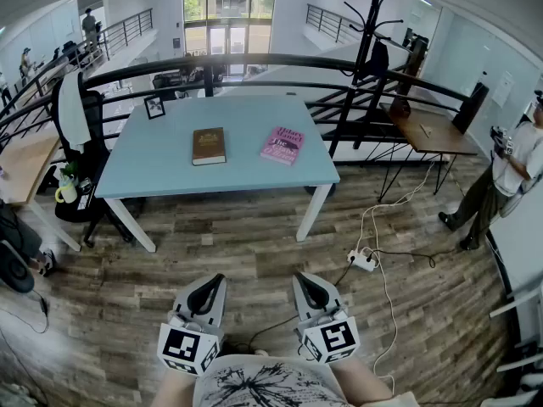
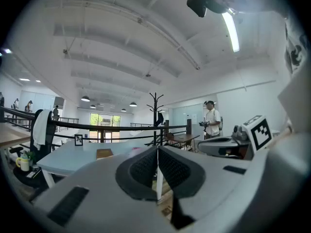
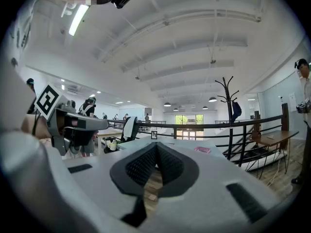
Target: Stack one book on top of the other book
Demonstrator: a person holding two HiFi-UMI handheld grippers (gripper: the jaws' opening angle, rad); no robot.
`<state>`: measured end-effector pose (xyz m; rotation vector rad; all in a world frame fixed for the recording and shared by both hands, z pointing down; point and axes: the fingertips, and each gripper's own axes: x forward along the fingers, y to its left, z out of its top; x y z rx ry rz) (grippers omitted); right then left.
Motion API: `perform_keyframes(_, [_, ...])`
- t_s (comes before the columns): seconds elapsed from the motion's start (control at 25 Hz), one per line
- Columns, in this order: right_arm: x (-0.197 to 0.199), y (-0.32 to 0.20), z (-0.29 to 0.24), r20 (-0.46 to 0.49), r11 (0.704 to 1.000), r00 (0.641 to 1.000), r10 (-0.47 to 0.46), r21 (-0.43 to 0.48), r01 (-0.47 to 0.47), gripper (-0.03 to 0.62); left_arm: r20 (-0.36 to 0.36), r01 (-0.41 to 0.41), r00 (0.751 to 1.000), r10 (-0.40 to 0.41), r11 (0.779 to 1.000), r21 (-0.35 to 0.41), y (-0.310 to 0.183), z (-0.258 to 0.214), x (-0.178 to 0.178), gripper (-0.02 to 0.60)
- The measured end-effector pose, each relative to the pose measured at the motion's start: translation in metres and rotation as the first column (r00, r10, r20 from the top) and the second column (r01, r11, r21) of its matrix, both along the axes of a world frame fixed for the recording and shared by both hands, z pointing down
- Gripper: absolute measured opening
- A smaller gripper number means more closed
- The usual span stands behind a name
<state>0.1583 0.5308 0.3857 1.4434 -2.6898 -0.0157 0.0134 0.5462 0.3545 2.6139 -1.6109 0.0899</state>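
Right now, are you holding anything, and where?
Nothing is held. The left hand-held gripper and right hand-held gripper are shut and empty; the brown book and pink book lie on the table.

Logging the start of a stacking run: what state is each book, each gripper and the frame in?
Brown book: closed, flat on the table, unstacked.
Pink book: closed, flat, apart from the brown one.
Left gripper: shut, empty.
Right gripper: shut, empty.
Frame: upright.

Two books [image 1: 209, 146] [image 1: 282, 144], one table [image 1: 153, 164], two grippers [image 1: 214, 283] [image 1: 305, 281], perhaps one framed picture [image 1: 154, 107]
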Motion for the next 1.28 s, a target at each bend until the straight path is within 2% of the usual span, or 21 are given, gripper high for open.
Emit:
perform_keyframes(0.28, [-0.001,-0.008,0.004,-0.003,1.000,1.000,-0.003,0.004,0.003,-0.008,0.005,-0.019,1.000,0.019,1.000,0.013,-0.010,0.011,0.001,0.012])
perform_keyframes(0.4, [0.002,-0.013,0.007,0.005,1.000,1.000,-0.002,-0.004,0.002,-0.009,-0.003,-0.007,1.000,0.007,1.000,-0.010,-0.016,0.008,0.002,0.012])
perform_keyframes(0.56, [0.009,-0.023,0.013,0.044,0.999,0.999,0.024,-0.040,-0.022,-0.008,-0.004,-0.009,1.000,0.009,0.999,-0.031,-0.024,0.016,0.002,0.012])
perform_keyframes(0.8, [0.014,-0.053,0.035,0.039,0.993,0.997,0.067,-0.102,-0.063,-0.008,0.005,0.009,1.000,-0.009,0.998,-0.068,-0.050,0.027,-0.005,0.012])
perform_keyframes(1.04, [0.000,-0.114,0.048,0.027,0.986,0.995,0.094,-0.139,-0.089,-0.006,-0.004,0.003,1.000,-0.004,0.996,-0.090,-0.111,0.041,-0.023,0.012])
perform_keyframes(1.28, [-0.021,-0.202,0.055,0.004,0.975,0.989,0.146,-0.171,-0.143,-0.006,-0.037,-0.034,0.999,0.031,0.996,-0.086,-0.214,0.038,-0.049,0.012])
